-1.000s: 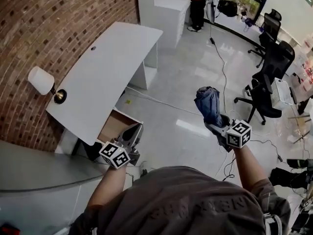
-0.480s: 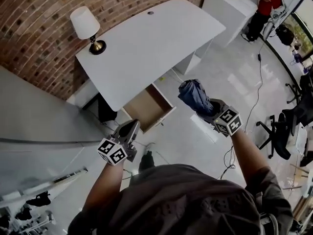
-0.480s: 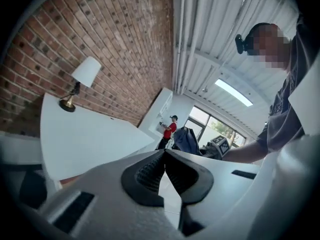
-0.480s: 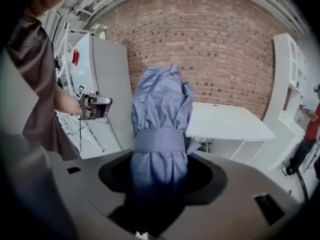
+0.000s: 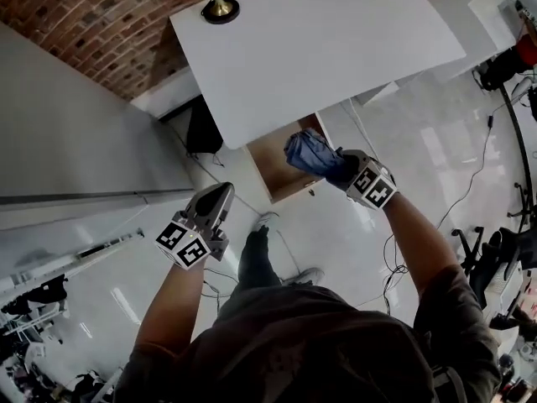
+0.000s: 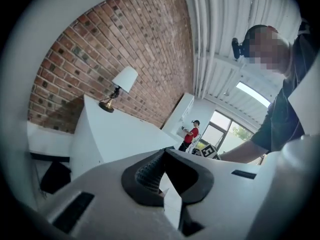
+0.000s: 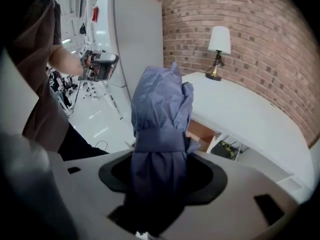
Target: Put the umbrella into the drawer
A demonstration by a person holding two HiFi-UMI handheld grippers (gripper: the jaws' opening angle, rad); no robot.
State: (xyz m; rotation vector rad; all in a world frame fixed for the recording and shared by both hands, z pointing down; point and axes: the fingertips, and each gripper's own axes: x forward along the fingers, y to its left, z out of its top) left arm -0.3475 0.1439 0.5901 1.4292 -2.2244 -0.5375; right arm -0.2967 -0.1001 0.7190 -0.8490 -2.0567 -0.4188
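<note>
A folded blue umbrella (image 5: 309, 151) (image 7: 160, 111) with a strap round its middle is held over the open wooden drawer (image 5: 270, 159) (image 7: 202, 130) under the white desk (image 5: 336, 49). My right gripper (image 5: 334, 166) (image 7: 162, 166) is shut on the umbrella's lower part, which hides the handle. My left gripper (image 5: 220, 195) (image 6: 165, 153) hangs to the left of the drawer, above the floor, jaws together and nothing in them.
A lamp (image 5: 220, 5) (image 7: 218, 44) stands on the desk by the brick wall. A tall grey-white panel (image 5: 84, 141) rises at the left. Cables (image 5: 478, 183) and office chairs (image 5: 508, 263) lie to the right. A person in red (image 6: 190, 133) stands far off.
Both grippers have swung toward the desk and come lower. The umbrella, earlier over the bare floor, now hangs over the open drawer. The left gripper stays shut and empty.
</note>
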